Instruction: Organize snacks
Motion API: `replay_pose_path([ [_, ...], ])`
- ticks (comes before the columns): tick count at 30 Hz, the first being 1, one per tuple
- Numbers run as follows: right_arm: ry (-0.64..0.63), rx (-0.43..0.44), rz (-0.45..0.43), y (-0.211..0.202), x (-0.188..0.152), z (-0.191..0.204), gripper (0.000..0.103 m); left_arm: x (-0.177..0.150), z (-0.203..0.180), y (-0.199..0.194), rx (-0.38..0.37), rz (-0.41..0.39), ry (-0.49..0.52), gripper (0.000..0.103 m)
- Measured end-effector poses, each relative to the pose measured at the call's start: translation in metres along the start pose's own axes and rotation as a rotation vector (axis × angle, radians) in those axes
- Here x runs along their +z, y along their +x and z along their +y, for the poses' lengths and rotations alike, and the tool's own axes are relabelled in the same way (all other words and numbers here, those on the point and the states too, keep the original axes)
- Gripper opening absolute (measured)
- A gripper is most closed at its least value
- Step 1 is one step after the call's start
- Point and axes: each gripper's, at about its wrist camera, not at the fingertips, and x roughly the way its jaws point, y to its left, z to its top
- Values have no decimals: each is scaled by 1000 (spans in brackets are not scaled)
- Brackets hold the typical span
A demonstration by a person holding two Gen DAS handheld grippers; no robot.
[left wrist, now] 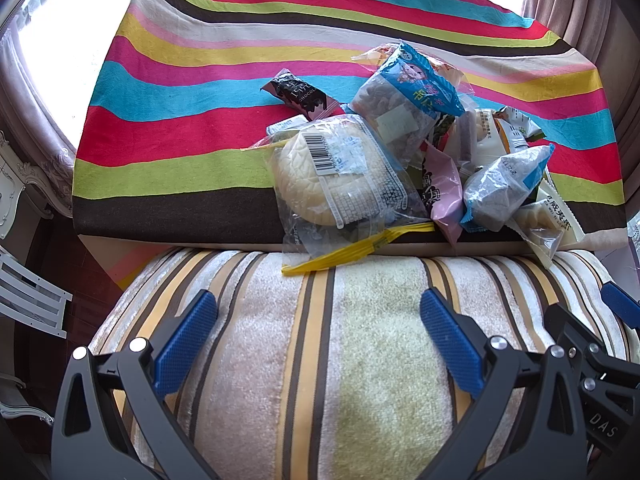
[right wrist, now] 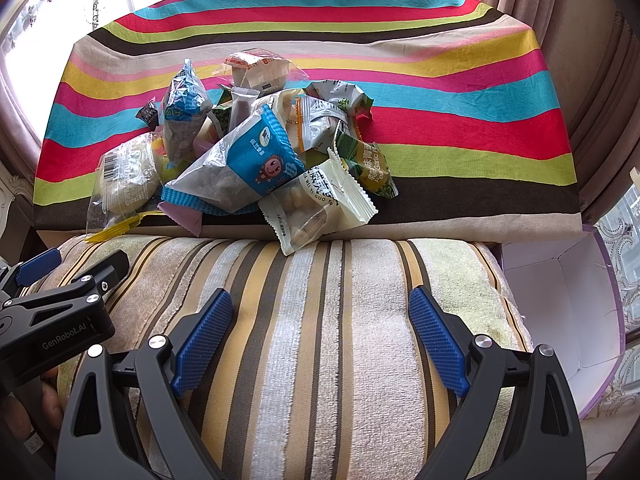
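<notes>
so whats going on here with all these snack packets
A person holds a two-finger gripper in each hand, about to sort a heap of snack packets on a table under a striped cloth. Both the left gripper and the right gripper are open and empty, hovering over a striped cushion. Nothing is picked up yet. An open white box sits at the right.

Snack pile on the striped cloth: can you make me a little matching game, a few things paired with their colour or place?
Things:
1. chocolate bar
2. round cake
3. box
4. green pea packet

Descriptions:
A. white inside, at the right beside the cushion
B. dark wrapper, at the left edge of the pile
C. at the right edge of the pile
D. pale, in a clear bag with a barcode

Pairs: 1-B, 2-D, 3-A, 4-C
</notes>
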Motion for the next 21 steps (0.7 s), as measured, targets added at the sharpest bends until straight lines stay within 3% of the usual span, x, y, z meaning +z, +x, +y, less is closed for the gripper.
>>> replay_pose_path([
  [21,-8,-10,3,0,-1,1,88,-1,-1,0,2,-1,-1,102],
])
